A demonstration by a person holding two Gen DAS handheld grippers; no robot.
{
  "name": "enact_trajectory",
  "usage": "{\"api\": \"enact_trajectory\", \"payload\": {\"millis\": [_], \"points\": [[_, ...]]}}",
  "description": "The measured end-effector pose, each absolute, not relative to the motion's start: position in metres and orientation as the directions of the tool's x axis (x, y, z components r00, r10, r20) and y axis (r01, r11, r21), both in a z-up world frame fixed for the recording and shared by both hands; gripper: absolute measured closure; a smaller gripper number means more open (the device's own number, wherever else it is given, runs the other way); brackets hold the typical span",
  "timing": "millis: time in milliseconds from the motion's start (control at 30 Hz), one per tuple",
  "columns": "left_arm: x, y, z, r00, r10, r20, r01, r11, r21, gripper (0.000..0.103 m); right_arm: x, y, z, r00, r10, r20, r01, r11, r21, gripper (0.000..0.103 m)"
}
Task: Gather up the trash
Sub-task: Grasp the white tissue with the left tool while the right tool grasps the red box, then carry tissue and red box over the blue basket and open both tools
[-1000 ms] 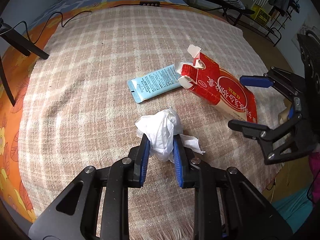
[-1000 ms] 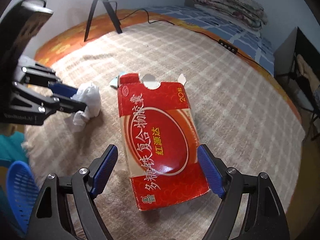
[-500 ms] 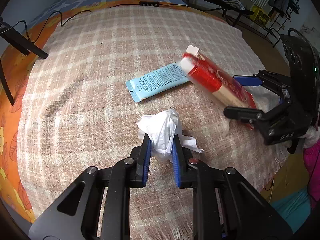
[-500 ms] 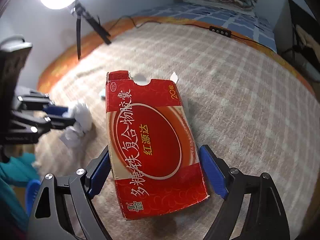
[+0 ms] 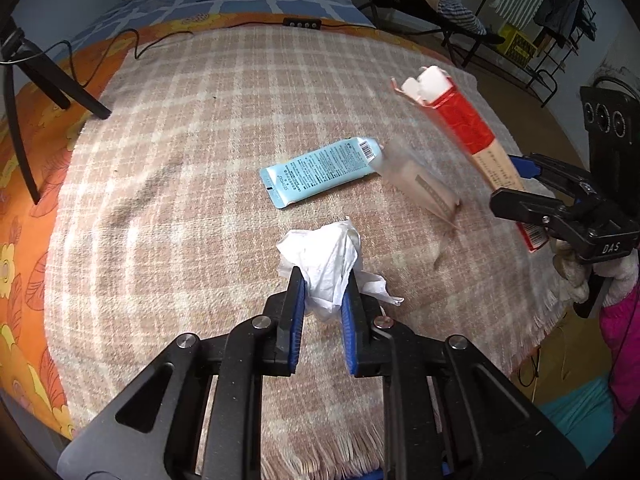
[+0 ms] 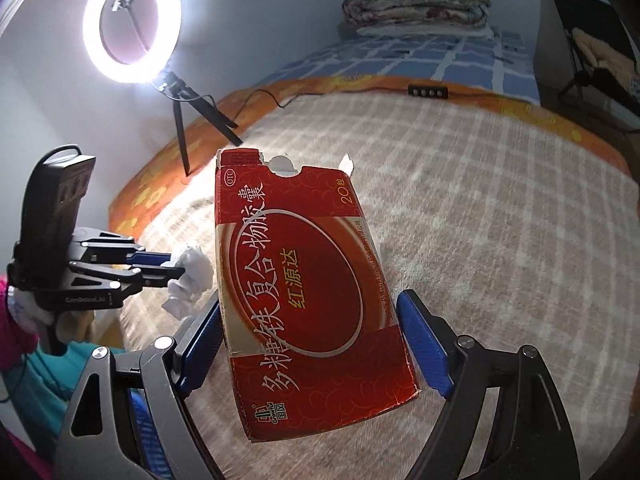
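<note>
The plaid blanket (image 5: 192, 168) on the bed carries everything here, and places are easiest told from the blue tube (image 5: 320, 170) lying flat near its middle. The largest piece of trash is the red carton (image 6: 308, 288), a flattened medicine box with gold lettering, a torn top edge and pale flaps; it is lifted clear of the blanket to the right of the tube, tilted with its open end up, and blurred in the left wrist view. It looks light and fairly stiff across its face but hollow, so it will likely crush if squeezed hard; its two long edges near the bottom are the sensible hold. The right tongs (image 6: 308, 344) bracket it just there: the left pad touches the edge, while a small gap seems to show at the right pad, so I judge them clamped on the carton without being sure how firmly. Smaller is the crumpled tissue (image 5: 324, 264), white and soft, on the near side of the tube and close to the blanket's fringe; it weighs almost nothing, will compress to whatever the pads allow, and may shed the loose tail hanging at its right. The left tongs (image 5: 320, 300) are pinched on its lower bunch, which is the densest part. The tube itself lies untaken, thin, glossy and probably slippery.
</note>
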State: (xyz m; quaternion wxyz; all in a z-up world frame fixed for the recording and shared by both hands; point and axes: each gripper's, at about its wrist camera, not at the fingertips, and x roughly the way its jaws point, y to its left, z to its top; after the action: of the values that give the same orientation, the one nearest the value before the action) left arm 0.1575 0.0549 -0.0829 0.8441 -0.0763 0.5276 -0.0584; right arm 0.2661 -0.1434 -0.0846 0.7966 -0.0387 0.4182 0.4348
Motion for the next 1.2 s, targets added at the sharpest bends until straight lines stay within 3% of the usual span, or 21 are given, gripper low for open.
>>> {"api": "enact_trajectory", "payload": {"millis": [567, 967, 1200], "points": [[0.058, 0.048, -0.039, 0.507, -0.192, -0.840, 0.072, 0.981, -0.181, 0.088, 0.132, -0.154, -0.039, 0.361, 0.628, -0.690, -0.756, 0.630, 0.179, 0.019], [-0.022, 0.033, -0.030, 0.522, -0.195, -0.830, 0.122, 0.981, -0.154, 0.088, 0.054, -0.161, -0.043, 0.348, 0.631, -0.693, -0.746, 0.635, 0.203, 0.019], [-0.060, 0.031, -0.051, 0.474, -0.199, -0.858, 0.131, 0.979, -0.155, 0.088, 0.007, -0.152, -0.062, 0.324, 0.600, -0.732, -0.759, 0.626, 0.178, 0.019]]}}
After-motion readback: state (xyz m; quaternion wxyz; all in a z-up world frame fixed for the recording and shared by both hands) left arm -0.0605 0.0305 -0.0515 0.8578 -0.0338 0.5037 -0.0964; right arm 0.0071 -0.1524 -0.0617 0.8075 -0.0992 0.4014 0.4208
